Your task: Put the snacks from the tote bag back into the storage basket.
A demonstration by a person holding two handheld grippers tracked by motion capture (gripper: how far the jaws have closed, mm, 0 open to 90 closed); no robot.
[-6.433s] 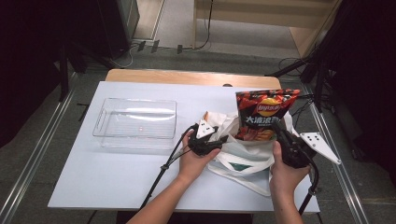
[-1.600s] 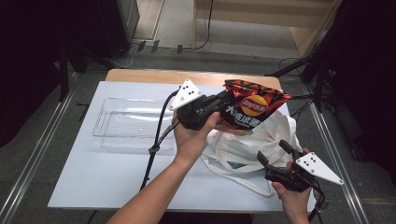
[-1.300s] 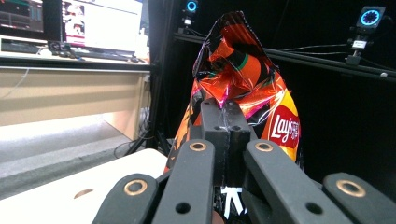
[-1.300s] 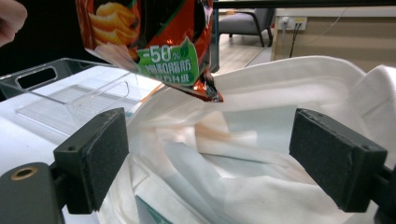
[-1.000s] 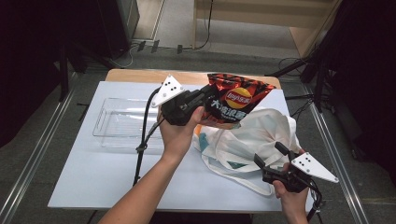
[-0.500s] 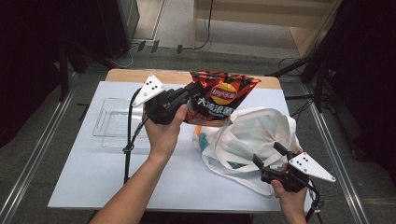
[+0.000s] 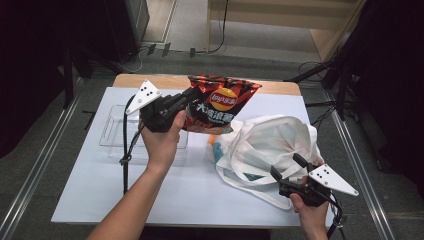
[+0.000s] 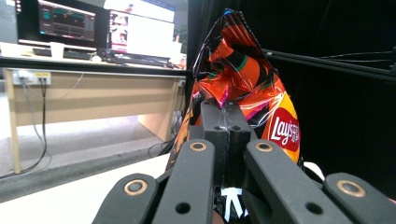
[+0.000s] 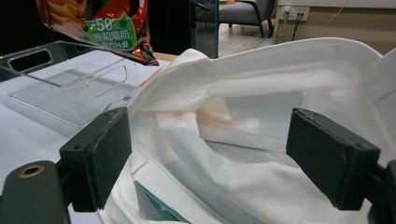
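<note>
I hold the left gripper (image 7: 186, 100) above the tabletop (image 7: 90, 200), and its jaws are pressed together on the side edge of the chips bag (image 7: 217, 105). In the left gripper view the two black jaws meet on the crumpled foil of the chips bag (image 8: 243, 84), with no gap between them. The bag hangs in the air, over the right end of the clear plastic tray (image 7: 112, 132), which lies at about 10 o'clock on the tabletop. In the right gripper view the lower corner of the bag (image 9: 102, 28) is above the tray (image 9: 70, 84).

The right gripper (image 7: 290, 170) is at about 4 o'clock, low by the near edge, and its jaws stand wide apart and hold nothing. The white tote bag (image 7: 270, 145) lies on the tabletop just in front of it. In the right gripper view its open mouth (image 9: 261, 121) is between the two pads (image 9: 100, 149).
</note>
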